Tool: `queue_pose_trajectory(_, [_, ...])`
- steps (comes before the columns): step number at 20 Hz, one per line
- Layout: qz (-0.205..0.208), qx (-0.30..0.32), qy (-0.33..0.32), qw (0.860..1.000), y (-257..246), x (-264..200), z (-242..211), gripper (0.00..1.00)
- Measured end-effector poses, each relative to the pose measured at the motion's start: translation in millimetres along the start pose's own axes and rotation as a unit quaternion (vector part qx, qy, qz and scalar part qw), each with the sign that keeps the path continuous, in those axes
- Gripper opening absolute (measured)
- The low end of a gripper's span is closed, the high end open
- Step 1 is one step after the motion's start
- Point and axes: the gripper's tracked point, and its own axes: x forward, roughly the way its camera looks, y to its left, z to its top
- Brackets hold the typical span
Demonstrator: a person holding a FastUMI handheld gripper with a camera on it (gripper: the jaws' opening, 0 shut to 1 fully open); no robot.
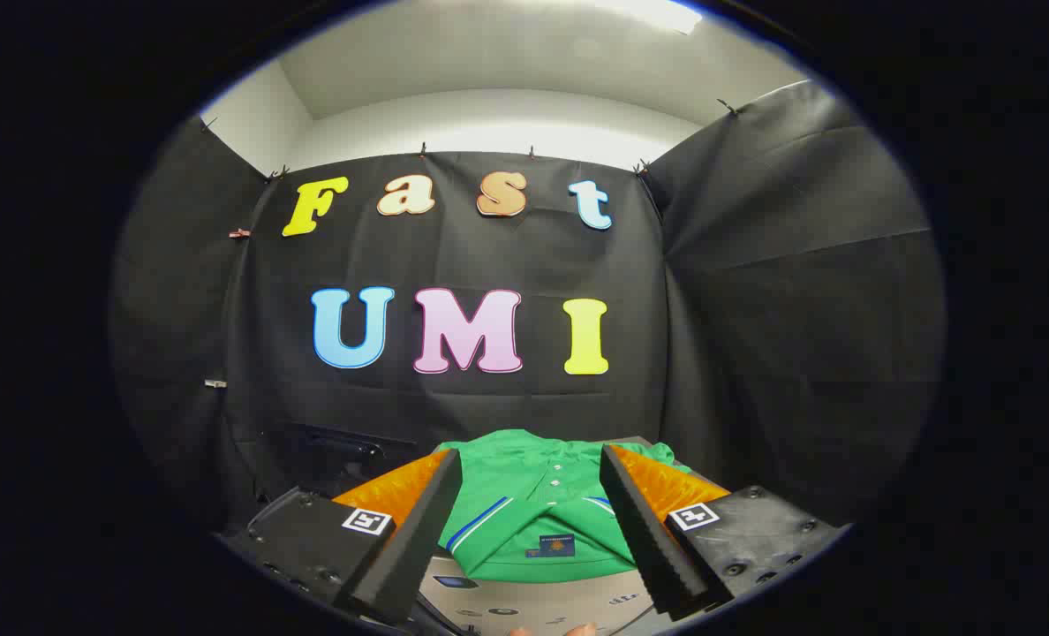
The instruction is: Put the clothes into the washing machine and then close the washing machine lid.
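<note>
I see a green shirt (pixel 538 503) lying folded just ahead of my gripper (pixel 532 526), framed in the gap between its two fingers. It is bright green, with a row of small pale buttons running down the front placket and blue-and-white striped trim along an edge on the near left side. A small dark label with an orange mark sits near the closest hem. The cloth looks smooth and fairly flat, with soft folds at the far end where it bunches a little against the black cloth wall (pixel 489 265).

The shirt rests on a pale grey surface that I take to be the top of the washing machine (pixel 542 609); a strip of it with a few dark printed marks shows below the hem. Whether the lid under the shirt is up or down I cannot tell.

My gripper is level, pointing straight at the back wall and sitting low, close over the near edge of the machine. Its fingers (pixel 418 530) are spread wide, one on each side of the shirt, touching nothing as far as I can see. A bit of a fingertip of the holding hand (pixel 577 629) peeks in beneath them.
</note>
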Motion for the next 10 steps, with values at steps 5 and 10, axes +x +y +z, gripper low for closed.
queue_pose_trajectory(5, [0.0, -0.001, -0.005, 1.0, -1.1, -4.8, 6.1, 0.98])
queue_pose_trajectory(10, [-0.005, 0.001, -0.008, 1.0, -7.6, -5.9, 8.3, 0.98])
